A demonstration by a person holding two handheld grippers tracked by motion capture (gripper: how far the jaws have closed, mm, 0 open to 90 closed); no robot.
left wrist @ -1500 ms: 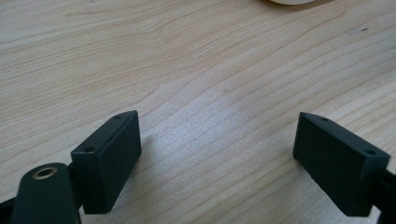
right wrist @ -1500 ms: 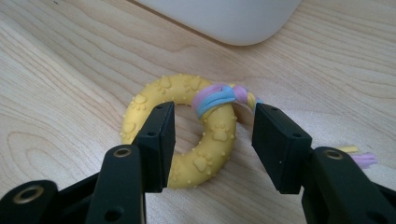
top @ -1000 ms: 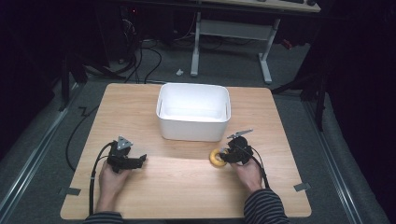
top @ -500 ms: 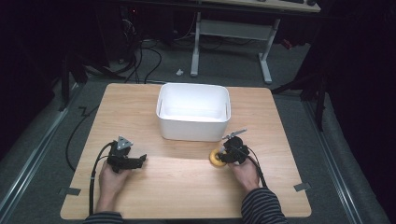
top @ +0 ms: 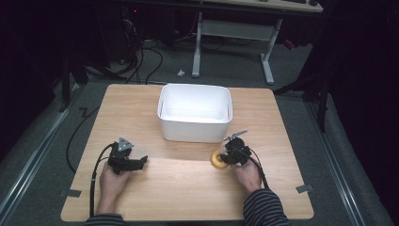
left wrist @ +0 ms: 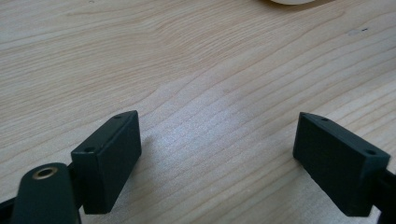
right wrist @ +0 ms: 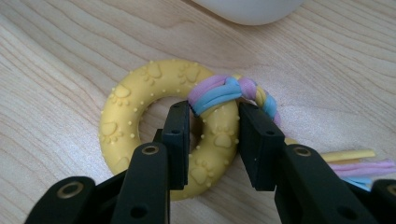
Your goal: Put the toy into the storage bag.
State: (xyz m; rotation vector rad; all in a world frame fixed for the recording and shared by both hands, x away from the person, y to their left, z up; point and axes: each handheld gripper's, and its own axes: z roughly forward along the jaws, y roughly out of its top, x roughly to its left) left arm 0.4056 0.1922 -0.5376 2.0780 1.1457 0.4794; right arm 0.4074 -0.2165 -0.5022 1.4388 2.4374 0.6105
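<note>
1 right claw (right wrist: 214,140) pinches the yellow ring toy (right wrist: 140,107).

**Bright bench, dark room**

In the high view, light falls from above onto the bench (top: 188,188), leaving a pale glare patch at the lower centre of the frame, while the floor and the frame's edges sink into near black. The picture is soft and grainy. In both gripper views the wood is evenly lit and sharp; a soft sheen sits mid-frame, and the nearest black parts at the bottom edge blur slightly.
</note>
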